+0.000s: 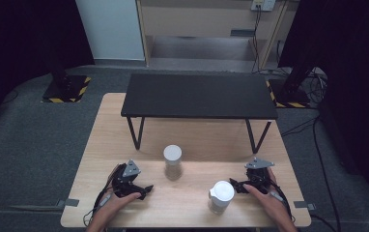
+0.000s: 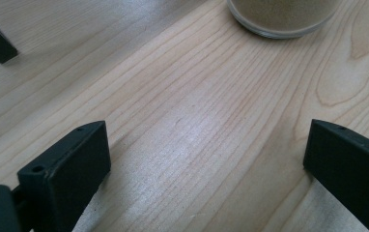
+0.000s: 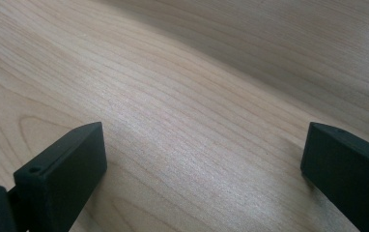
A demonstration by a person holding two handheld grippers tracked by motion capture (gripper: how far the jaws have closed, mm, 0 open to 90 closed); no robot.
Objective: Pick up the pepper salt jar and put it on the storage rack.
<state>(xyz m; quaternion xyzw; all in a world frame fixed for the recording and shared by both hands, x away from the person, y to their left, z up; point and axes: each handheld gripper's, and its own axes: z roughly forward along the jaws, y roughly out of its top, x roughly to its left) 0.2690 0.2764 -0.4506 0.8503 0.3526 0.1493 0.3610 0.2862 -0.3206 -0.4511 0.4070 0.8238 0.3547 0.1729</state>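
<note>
Both grippers, left gripper and right gripper, rest wide open on the tabletop, nothing held; next, reach for the white jug

No text, label, brand or number is legible anywhere in these views.

The high view looks forward and down from above the person's side, taking in the whole wooden surface. Each gripper view rides low on its claw, close over the grain. The left gripper view and the high view share the sand-filled jar.
</note>
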